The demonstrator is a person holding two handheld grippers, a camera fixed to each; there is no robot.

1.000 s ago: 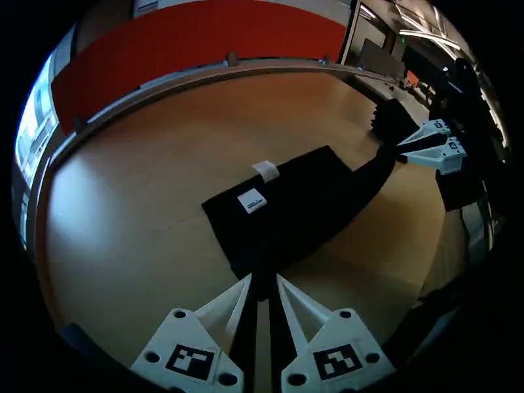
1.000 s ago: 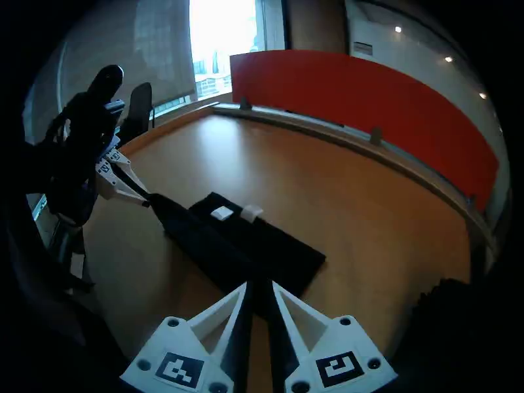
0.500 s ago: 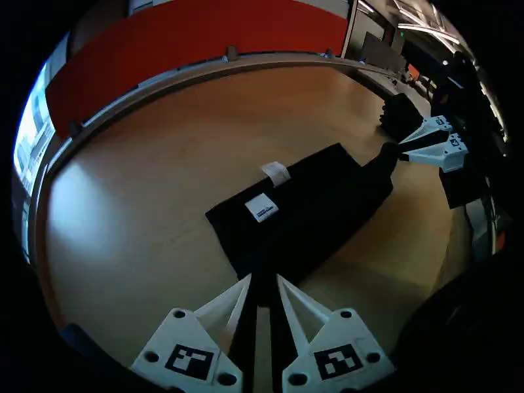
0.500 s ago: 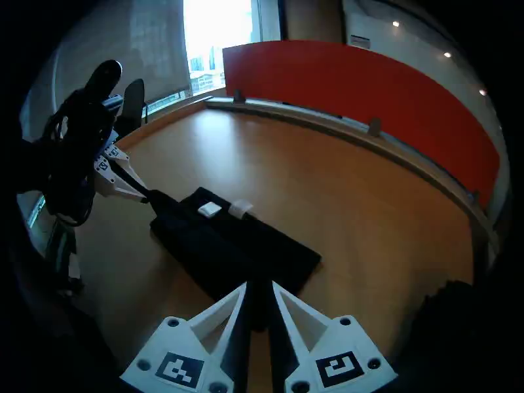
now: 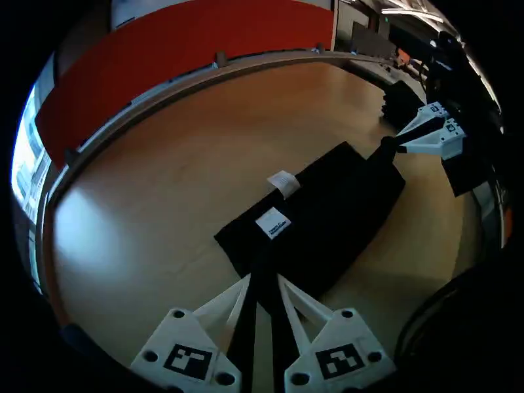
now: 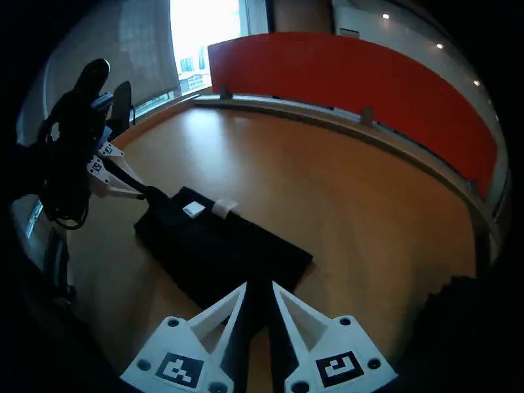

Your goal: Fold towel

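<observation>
A black towel (image 5: pixel 327 209) with two white labels (image 5: pixel 273 223) lies on the wooden table (image 5: pixel 164 196). In the left gripper view, my left gripper (image 5: pixel 262 291) is shut on the towel's near end. My right gripper (image 5: pixel 392 145) pinches the towel's far corner there. In the right gripper view, the towel (image 6: pixel 216 249) runs from my right gripper (image 6: pixel 259 295), shut on its near end, to the left gripper (image 6: pixel 143 192) at the far corner. Both held ends sit slightly above the tabletop.
A red partition (image 6: pixel 367 85) stands along the table's far edge, with a rail (image 5: pixel 196 72) in front of it. A bright window (image 6: pixel 203 33) and a dark chair (image 6: pixel 121 105) are behind the left hand. A black object (image 5: pixel 399 105) sits by the right gripper.
Both grippers have carried their towel ends forward and lower. The towel now lies broader and flatter, and its labels are closer to the left gripper.
</observation>
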